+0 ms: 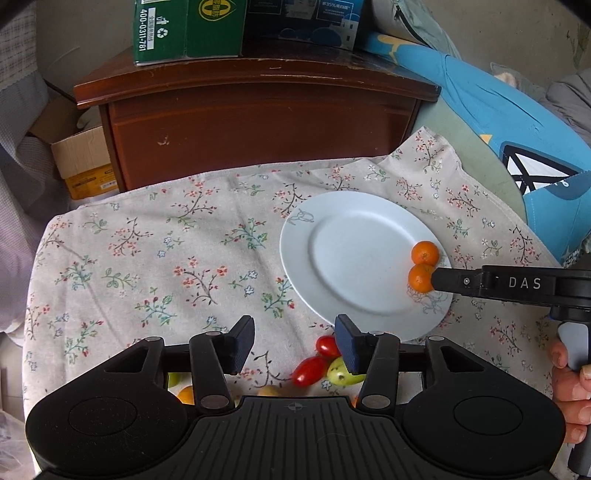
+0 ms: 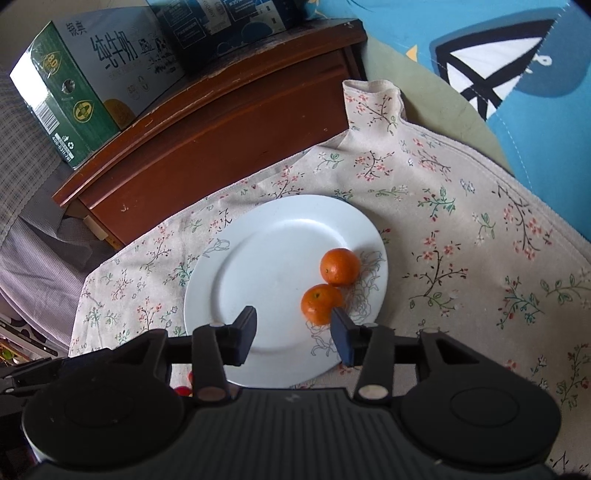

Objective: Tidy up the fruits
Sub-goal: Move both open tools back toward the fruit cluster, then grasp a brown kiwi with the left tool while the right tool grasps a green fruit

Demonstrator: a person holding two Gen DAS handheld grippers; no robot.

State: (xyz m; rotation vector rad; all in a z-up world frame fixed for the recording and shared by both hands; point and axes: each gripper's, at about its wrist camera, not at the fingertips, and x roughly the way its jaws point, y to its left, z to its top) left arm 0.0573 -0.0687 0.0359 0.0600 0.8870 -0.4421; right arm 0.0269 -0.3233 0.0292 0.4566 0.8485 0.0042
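A pale blue plate [image 1: 295, 251] [image 2: 207, 295] lies on the floral cloth [image 1: 166, 258]. Two small oranges touch each other on its right side: the far one [image 1: 425, 253] [image 2: 340, 266] and the near one [image 1: 420, 277] [image 2: 320, 303]. My right gripper [image 2: 293, 328] [image 1: 437, 280] is open over the plate's near part. Its right fingertip [image 2: 338, 325] sits against the near orange, with no pad pressing on it. My left gripper [image 1: 294, 339] is open and empty above the cloth. Just under its right finger lie two cherry tomatoes [image 1: 309, 370] and a green fruit [image 1: 341, 372]. More fruit is half hidden below its body.
A dark wooden cabinet [image 1: 258, 122] stands behind the cloth with a green carton [image 1: 184, 29] [image 2: 74, 103] and a dark blue one [image 1: 303, 22] on top. A cardboard box [image 1: 81, 158] sits at the left, a blue cushion [image 1: 517, 122] at the right. A person's hand [image 1: 570, 387] holds the right gripper's handle.
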